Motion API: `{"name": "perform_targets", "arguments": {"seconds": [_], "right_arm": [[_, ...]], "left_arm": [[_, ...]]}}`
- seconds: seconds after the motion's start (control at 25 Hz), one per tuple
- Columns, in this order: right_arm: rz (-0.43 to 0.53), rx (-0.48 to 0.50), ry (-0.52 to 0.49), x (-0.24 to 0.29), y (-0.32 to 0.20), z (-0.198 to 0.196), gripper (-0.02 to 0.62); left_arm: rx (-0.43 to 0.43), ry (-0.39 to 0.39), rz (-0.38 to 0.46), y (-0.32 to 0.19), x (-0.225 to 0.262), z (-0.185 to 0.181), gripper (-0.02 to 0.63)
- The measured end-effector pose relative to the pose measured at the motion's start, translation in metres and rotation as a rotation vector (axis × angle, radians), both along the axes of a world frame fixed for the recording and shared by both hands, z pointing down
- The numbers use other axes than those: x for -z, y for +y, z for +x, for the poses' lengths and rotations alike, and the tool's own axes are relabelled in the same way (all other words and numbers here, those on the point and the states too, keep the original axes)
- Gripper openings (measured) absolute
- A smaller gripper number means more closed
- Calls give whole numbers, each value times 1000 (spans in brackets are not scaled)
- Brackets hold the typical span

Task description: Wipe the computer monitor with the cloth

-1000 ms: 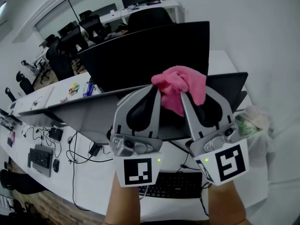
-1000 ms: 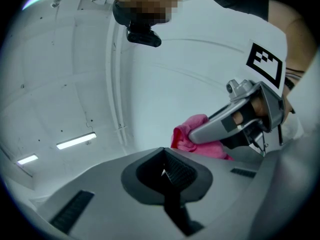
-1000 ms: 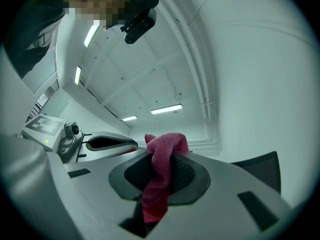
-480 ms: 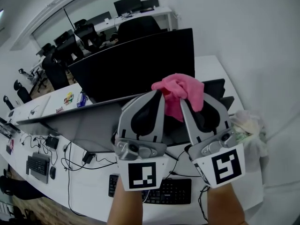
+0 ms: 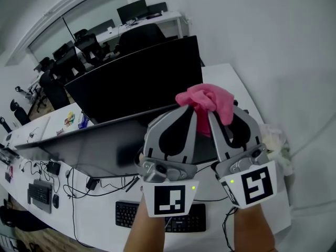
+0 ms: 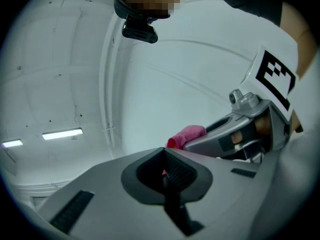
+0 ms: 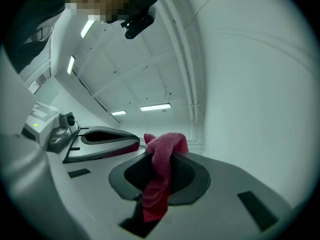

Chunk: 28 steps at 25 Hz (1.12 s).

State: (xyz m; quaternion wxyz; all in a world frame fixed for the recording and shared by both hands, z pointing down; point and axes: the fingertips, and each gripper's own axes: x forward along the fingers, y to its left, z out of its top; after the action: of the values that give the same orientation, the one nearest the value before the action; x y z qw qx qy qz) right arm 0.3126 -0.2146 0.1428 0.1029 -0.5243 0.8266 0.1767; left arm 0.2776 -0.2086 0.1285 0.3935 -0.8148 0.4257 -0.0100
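Two grippers were in view, raised side by side on the near side of the computer monitor (image 5: 134, 80) and toward its right end: the left gripper (image 5: 192, 111) and the right gripper (image 5: 210, 113). Both were pointed upward rather than at the dark screen. The pink cloth (image 5: 207, 100) was clenched between the right gripper's jaws. Part of it was bunched above the tips and part was trailing down the throat between the pads. It was held clear of the monitor, with no contact made. The left gripper's jaws were pressed together. Only a sliver of pink was seen at their seam, and it could not be told whether that was caught there or simply lay beyond.

The wipe was judged not yet begun, so the step in hand was taken to be bringing the cloth to the screen. To do it well, the right gripper would have to be tipped forward so that the bunched wad, and not the hard jaw tips, was presented to the glass. Little cloth was left proud of the tips, so scraping was thought a real risk. Pressure would best be kept light, since a screen on a stand could be rocked backward. Long, overlapping strokes were judged best, started at the monitor's top edge and worked downward. The left gripper, apparently empty, could be rested against the monitor's right edge to steady it.
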Motion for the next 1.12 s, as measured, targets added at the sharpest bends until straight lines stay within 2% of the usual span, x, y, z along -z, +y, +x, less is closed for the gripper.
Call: {"name": "perform_targets", "arguments": {"seconds": [0.4,0.84,1.12], "right_arm": [[-25,-59,-28,-2,0,36,64],[-72,-67,-60,-28,6,45,64],[-137,-60,-87,-61,7,43,64]], "left_arm": [[-46,9,-20,2,-5,25,6],[-89,10,-38,15,-23,37,5],[-99,-8,-54,22,-44,42,5]]}}
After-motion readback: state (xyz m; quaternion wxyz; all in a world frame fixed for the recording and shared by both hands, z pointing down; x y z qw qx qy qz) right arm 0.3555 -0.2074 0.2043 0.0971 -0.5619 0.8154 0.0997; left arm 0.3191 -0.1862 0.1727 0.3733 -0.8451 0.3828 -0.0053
